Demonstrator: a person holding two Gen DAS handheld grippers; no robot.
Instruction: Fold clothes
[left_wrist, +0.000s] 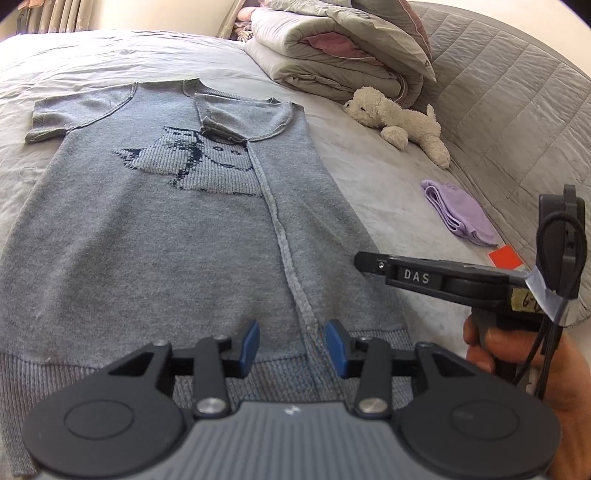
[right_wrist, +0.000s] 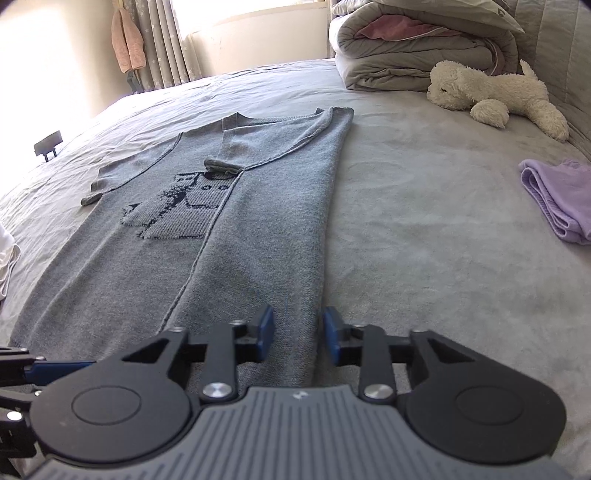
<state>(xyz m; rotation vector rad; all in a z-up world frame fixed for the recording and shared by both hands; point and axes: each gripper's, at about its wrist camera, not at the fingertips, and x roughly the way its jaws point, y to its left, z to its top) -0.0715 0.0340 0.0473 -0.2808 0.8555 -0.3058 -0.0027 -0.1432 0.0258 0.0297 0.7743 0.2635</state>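
A grey knit sweater (left_wrist: 166, 229) with a dark animal pattern lies flat on the bed. Its right side and sleeve are folded inward over the front. It also shows in the right wrist view (right_wrist: 258, 206). My left gripper (left_wrist: 291, 349) is open and empty, just above the sweater's ribbed hem near the folded-over edge. My right gripper (right_wrist: 299, 338) is open and empty, over the sweater's right fold edge at the hem. In the left wrist view its side shows to the right of the sweater (left_wrist: 424, 275).
A grey bed sheet (right_wrist: 424, 229) covers the bed. A white plush toy (right_wrist: 495, 96), a folded lilac cloth (right_wrist: 557, 199) and a stack of folded quilts (right_wrist: 417, 44) lie at the right and back. A padded headboard (left_wrist: 517, 110) borders the right.
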